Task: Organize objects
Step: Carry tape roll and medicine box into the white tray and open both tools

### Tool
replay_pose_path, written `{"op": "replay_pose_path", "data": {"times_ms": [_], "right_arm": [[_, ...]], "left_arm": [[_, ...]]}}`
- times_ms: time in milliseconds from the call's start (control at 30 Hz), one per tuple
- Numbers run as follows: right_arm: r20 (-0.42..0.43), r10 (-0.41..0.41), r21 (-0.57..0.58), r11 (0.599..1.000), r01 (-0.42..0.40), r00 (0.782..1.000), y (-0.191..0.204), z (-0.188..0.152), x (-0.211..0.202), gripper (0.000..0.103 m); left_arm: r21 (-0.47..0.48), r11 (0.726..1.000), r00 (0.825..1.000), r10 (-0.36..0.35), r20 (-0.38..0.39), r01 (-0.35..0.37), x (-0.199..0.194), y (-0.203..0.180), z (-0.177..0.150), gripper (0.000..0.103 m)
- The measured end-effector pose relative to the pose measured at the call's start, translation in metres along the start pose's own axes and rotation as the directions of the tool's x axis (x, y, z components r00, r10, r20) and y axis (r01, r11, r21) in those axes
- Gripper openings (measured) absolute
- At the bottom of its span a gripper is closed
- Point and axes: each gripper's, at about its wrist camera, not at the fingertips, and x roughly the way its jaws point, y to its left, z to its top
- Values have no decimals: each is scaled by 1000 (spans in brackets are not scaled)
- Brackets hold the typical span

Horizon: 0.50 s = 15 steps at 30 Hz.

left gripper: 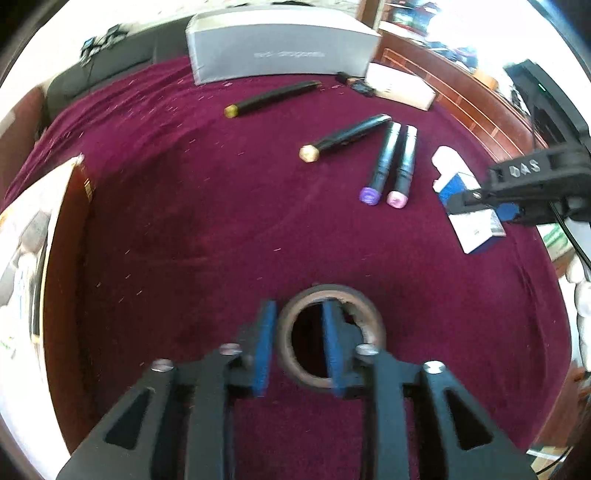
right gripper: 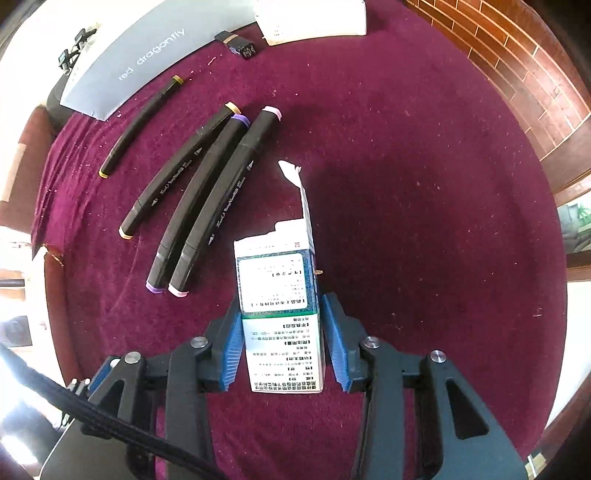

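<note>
A brown tape roll (left gripper: 356, 298) lies flat on the maroon cloth (left gripper: 184, 221). My left gripper (left gripper: 299, 314) is open over it: one blue pad stands outside the ring's left wall, the other inside the hole, with a gap on the inner side. A blue-and-white medicine box (right gripper: 277, 280), its top flap open, lies between the pads of my right gripper (right gripper: 282, 302), which is shut on its sides. In the left wrist view that gripper (left gripper: 476, 197) sits over the box (left gripper: 476, 230) at the right.
Purple-capped (right gripper: 199, 195) and pink-capped (right gripper: 229, 192) markers lie side by side left of the box, with two yellow-capped markers (right gripper: 181, 170) (right gripper: 142, 125) beyond. A grey box (right gripper: 140, 48), a white box (right gripper: 314, 18) and a small black object (right gripper: 240, 44) line the far edge.
</note>
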Motion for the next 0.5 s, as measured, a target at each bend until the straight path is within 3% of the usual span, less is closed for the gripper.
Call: {"op": "replay_pose_path", "data": {"times_ms": [33, 133, 167, 200, 233, 300, 500], "right_arm": [[3, -11, -7, 1000, 12, 1000, 2, -1, 0, 38], [15, -52, -40, 998, 52, 999, 9, -4, 0, 38], [15, -57, -47, 997, 58, 998, 10, -6, 0, 38], [9, -49, -51, 997, 50, 999, 11, -8, 0, 35], [0, -35, -55, 998, 35, 999, 11, -10, 0, 32], [-8, -12, -69, 998, 12, 1000, 13, -16, -4, 32], [-5, 75, -116, 990, -75, 997, 24, -38, -22, 32]], "left_arm": [[19, 1000, 1000, 4, 14, -4, 1, -5, -2, 40], [46, 998, 998, 33, 52, -36, 1, -13, -7, 43], [36, 999, 999, 26, 47, -28, 0, -11, -6, 40], [26, 999, 999, 31, 39, -32, -1, -8, -5, 20], [14, 999, 999, 34, 23, -34, -3, -3, -4, 7], [-30, 999, 1000, 14, -7, -14, -8, 9, -5, 7], [-133, 991, 999, -18, 38, 23, -47, 36, -23, 7]]}}
